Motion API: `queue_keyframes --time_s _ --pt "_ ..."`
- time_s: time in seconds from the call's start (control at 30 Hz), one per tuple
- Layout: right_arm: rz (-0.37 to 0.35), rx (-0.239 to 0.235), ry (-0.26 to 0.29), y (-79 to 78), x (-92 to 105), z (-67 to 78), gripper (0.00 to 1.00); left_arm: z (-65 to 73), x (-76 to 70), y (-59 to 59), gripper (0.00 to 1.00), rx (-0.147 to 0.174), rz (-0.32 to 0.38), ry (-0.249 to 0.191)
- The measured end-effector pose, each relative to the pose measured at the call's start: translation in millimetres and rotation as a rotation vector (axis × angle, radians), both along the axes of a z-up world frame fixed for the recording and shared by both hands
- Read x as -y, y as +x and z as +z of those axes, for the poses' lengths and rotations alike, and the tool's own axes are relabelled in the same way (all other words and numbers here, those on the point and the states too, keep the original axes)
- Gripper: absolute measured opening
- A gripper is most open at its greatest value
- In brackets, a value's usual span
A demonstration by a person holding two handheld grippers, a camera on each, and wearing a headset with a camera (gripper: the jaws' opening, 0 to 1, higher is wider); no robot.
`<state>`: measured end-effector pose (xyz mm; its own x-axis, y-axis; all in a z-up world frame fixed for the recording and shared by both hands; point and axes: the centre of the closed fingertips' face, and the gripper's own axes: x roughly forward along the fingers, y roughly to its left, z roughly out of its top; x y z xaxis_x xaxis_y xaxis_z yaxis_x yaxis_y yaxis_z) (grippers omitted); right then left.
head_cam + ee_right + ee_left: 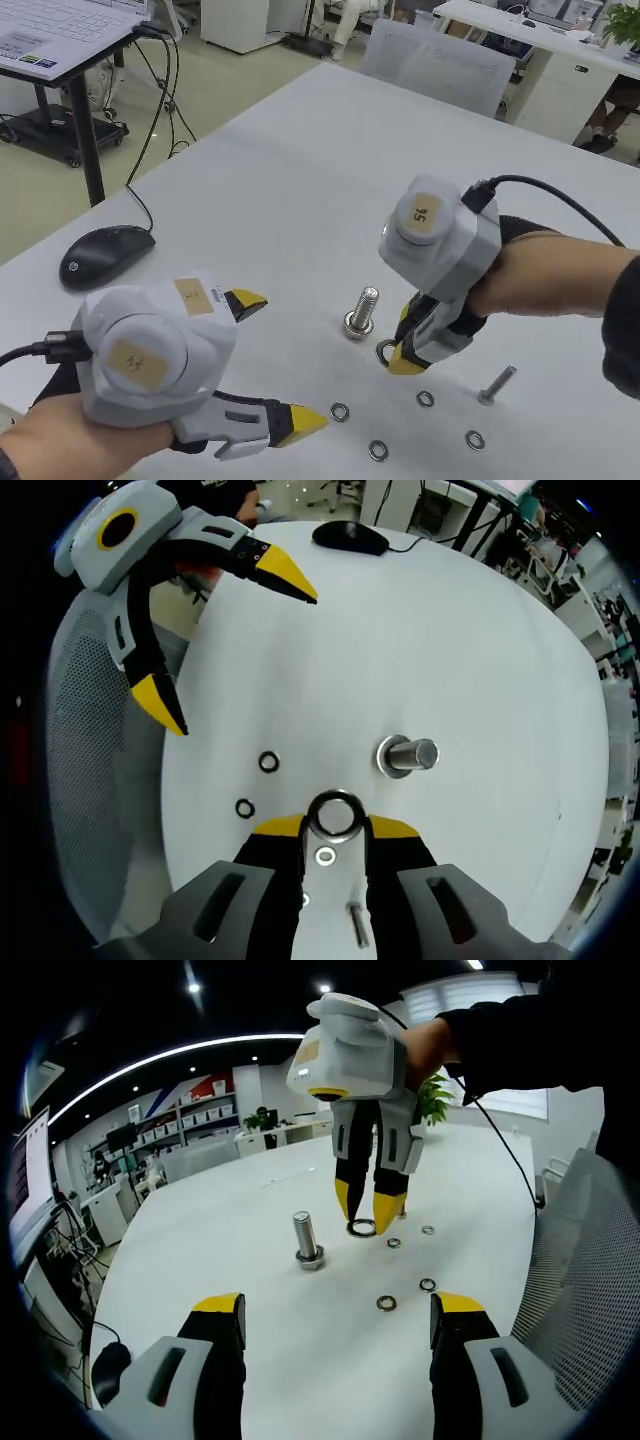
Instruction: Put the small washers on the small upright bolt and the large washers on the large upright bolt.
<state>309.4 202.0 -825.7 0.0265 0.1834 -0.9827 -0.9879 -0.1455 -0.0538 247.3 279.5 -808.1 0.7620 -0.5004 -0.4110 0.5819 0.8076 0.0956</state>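
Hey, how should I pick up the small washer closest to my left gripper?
Pinch the washer across its outer rim, coming straight down with the left hand-held gripper. It lies flat and thin on the table, so a sideways approach would likely just push it. Straddle the ring with the open jaws, tips at the table, then close.

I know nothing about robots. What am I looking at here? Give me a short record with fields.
Table: white workbench
Large bolt: standing upright on the table
Right claw: shut on a large washer, close beside the large bolt
Left claw: open, holding nothing
Small washers: four, loose on the table near the claws
Small bolt: beyond the washers; I cannot tell whether it is upright or lying
Mouse: at the table's left edge
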Motion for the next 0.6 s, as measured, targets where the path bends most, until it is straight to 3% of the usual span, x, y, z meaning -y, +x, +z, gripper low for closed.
queue_keyframes --time_s 0.6 --pt "0.014 0.067 0.038 20.5 -14.8 36.3 0.23 1.1 1.3 0.6 0.75 0.004 -0.01 -0.005"
